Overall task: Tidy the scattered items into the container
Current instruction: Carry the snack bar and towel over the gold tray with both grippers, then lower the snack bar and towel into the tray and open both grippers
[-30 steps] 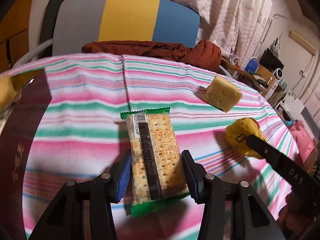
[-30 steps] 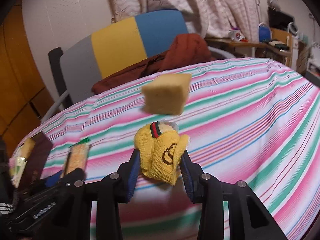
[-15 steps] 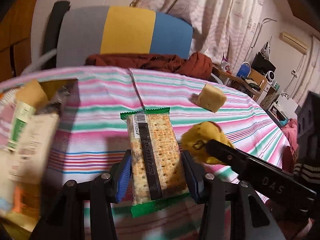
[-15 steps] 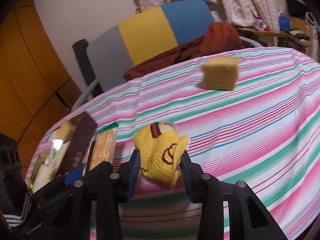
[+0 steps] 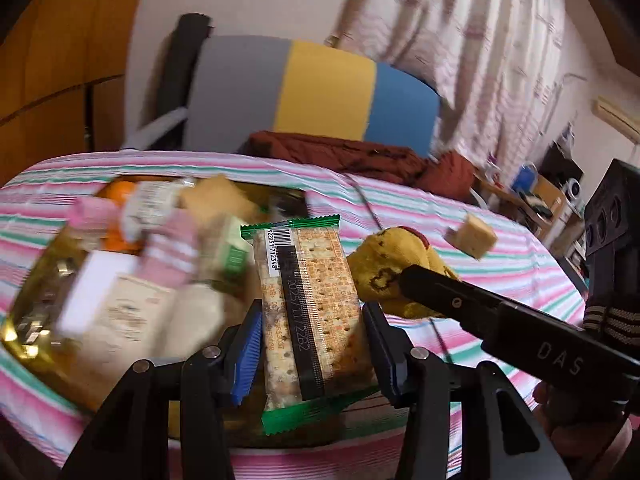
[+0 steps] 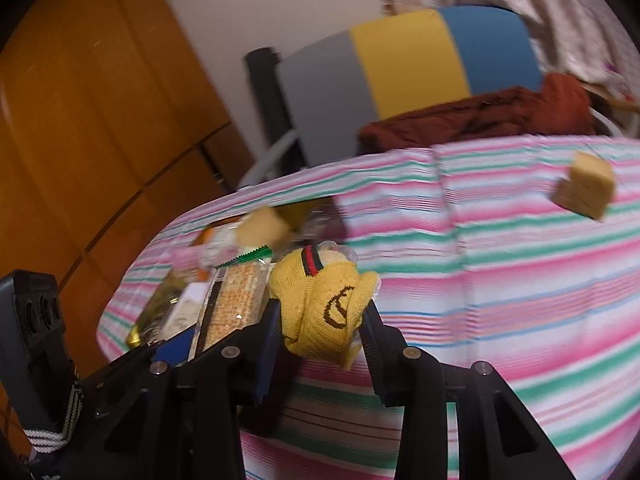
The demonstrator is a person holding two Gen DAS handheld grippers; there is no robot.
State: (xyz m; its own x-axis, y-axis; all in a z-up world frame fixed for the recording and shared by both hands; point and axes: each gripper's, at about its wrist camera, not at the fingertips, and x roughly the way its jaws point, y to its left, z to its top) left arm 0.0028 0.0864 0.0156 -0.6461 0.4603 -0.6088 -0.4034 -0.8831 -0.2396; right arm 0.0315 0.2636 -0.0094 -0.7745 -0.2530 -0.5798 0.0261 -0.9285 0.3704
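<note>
Striped tablecloth (image 5: 500, 264) bears one sponge cube (image 5: 474, 236), one packed container (image 5: 24, 320).

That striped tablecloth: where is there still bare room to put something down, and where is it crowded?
Bare cloth stretches around the lone sponge block and toward the near edge of the striped tablecloth. The container is crowded with packets, and both loaded grippers hang close beside it.

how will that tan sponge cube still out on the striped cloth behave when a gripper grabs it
The sponge cube looks porous and soft, so it will probably squash between the pads and feel light. Its flat faces suggest it won't roll. On the loose striped tablecloth a push would likely slide it or tip it over.
</note>
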